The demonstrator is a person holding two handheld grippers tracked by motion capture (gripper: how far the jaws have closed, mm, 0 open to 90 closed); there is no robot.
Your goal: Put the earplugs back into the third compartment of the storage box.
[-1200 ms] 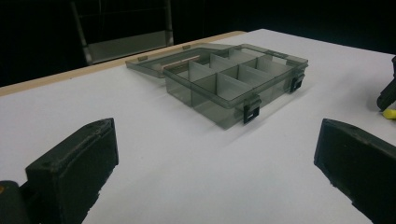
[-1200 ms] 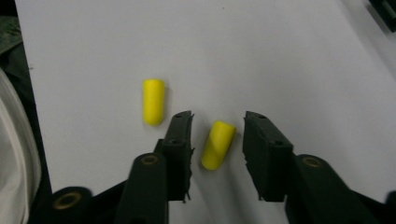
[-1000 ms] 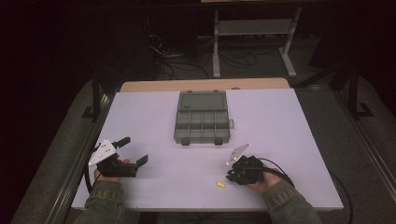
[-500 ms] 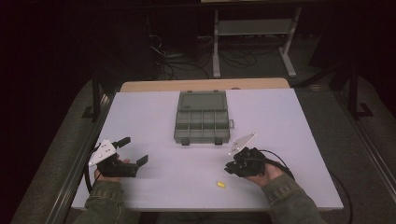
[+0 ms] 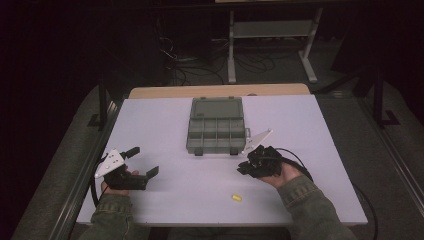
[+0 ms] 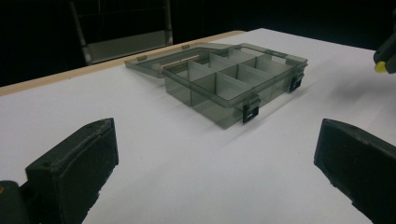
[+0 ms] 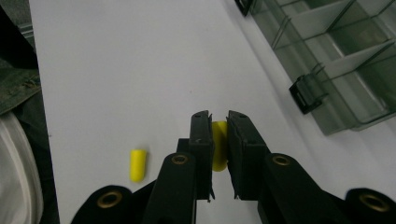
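Carry the yellow earplug to the open box

Your right gripper [image 7: 218,140] has its jaws clamped on a yellow earplug [image 7: 219,142], near the front right corner of the box [image 5: 216,125]; keep the squeeze gentle and drop it straight into one compartment. A second earplug [image 5: 235,198] waits near the front edge of the white table [image 5: 150,115]. Your left gripper [image 5: 137,162], jaws apart, rests at the front left corner. The room behind is dark, with a metal stand [image 5: 270,30].

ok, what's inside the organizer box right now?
The organizer box lies open and its visible compartments look empty. Divider walls hide parts of some floors. One yellow earplug is clamped in the right gripper, another yellow earplug lies on the table.
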